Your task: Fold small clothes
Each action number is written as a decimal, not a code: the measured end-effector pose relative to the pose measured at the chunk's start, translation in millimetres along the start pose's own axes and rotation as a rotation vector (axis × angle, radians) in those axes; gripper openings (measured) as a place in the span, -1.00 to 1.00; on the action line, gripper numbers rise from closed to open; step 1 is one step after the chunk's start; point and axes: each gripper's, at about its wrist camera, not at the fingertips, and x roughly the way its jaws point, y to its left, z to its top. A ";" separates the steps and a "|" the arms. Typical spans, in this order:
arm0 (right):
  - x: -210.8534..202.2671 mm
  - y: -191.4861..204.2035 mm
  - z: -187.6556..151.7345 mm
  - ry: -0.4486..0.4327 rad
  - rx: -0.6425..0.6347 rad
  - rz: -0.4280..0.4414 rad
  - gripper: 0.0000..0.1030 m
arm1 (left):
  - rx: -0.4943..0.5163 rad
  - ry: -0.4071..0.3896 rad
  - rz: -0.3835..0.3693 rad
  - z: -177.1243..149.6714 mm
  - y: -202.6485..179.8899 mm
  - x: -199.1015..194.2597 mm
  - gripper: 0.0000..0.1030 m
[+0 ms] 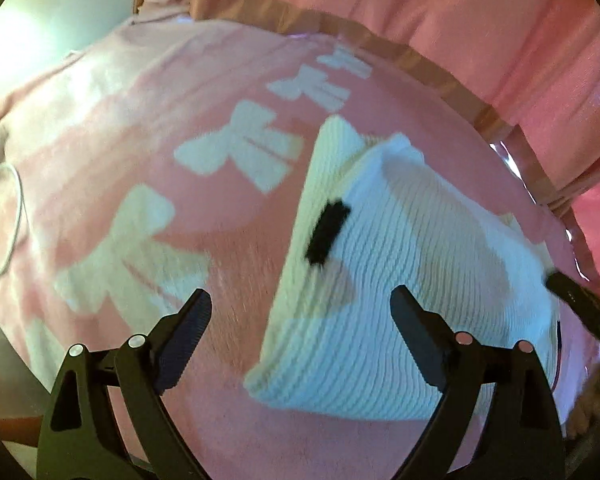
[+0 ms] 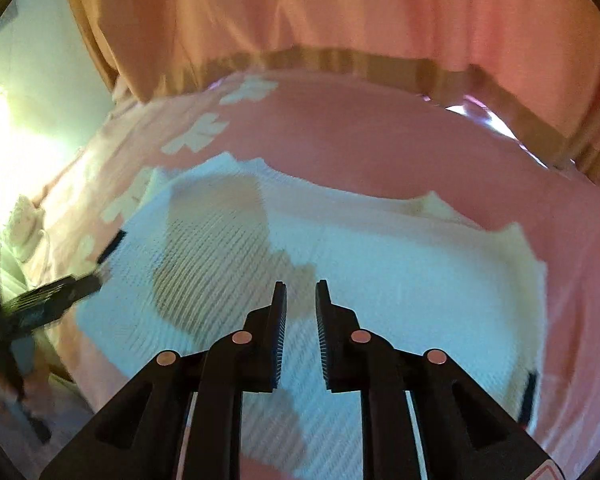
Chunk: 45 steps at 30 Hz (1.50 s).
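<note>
1. The pink blanket (image 1: 112,128) with white bow shapes covers the whole work surface, and everything else is placed against it.
2. On that blanket, toward its taped far edge, lies the white ribbed garment (image 1: 400,280), flat and folded over on itself. In the left wrist view its long axis slants from the near edge of the blanket up toward the pink curtain (image 1: 480,20); one narrow end points at the curtain.
3. A small black tag (image 1: 327,232) sits on the garment's upper layer, slanted along the same line.
4. In the right wrist view the garment (image 2: 380,264) spreads broadly across the blanket (image 2: 380,148), its ribs running diagonally.
5. The left gripper (image 1: 302,308) points steeply down over the garment's near corner, jaws spread wide, nothing between them; whether the right finger touches the cloth I cannot tell.
6. The right gripper (image 2: 301,296) also tilts down above the garment, jaws drawn narrow with a slim gap, pinching no cloth.
</note>
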 end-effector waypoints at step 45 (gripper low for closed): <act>-39.0 -196.4 -52.7 -0.058 0.315 -0.033 -0.29 | 0.481 -0.003 -0.290 -67.2 -267.5 -31.5 0.33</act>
